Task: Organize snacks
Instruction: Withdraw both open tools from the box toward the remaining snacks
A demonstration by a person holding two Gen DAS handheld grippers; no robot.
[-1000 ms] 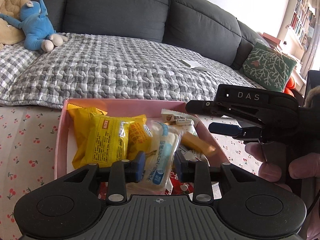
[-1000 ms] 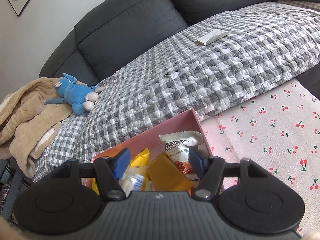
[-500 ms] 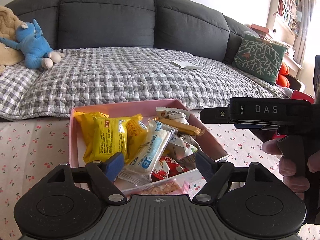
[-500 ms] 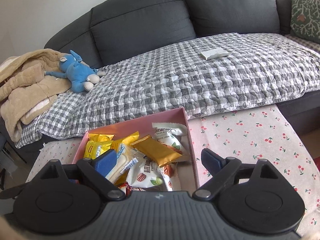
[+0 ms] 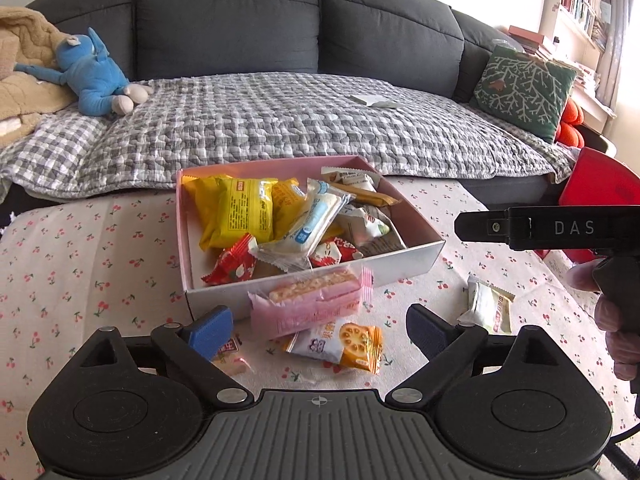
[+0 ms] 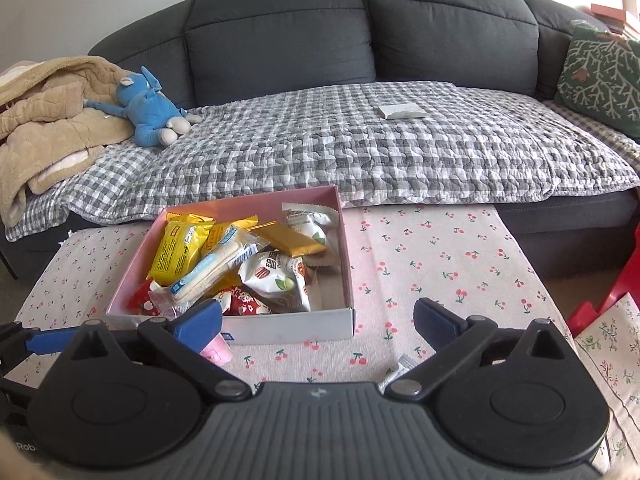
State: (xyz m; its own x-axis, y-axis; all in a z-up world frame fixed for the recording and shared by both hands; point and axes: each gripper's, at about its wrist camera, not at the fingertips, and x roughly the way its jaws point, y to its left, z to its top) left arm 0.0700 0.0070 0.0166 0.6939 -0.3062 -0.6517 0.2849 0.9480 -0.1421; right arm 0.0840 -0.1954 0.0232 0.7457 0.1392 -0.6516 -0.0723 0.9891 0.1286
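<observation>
now backed off from pink box with left gripper and right gripper both spread open, empty; white-blue packet released onto pile inside, loose pink wafer pack next on bench.

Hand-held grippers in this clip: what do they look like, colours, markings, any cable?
Both are matte black plastic with a ribbed grey base, two round discs and silver screws. The left hand-held gripper and the right hand-held gripper each carry blue pads on angled black fingers. Seen from the left wrist view, the right unit's black body reads "DAS" in grey letters, held by a bare hand. A black cable curls below it.
</observation>
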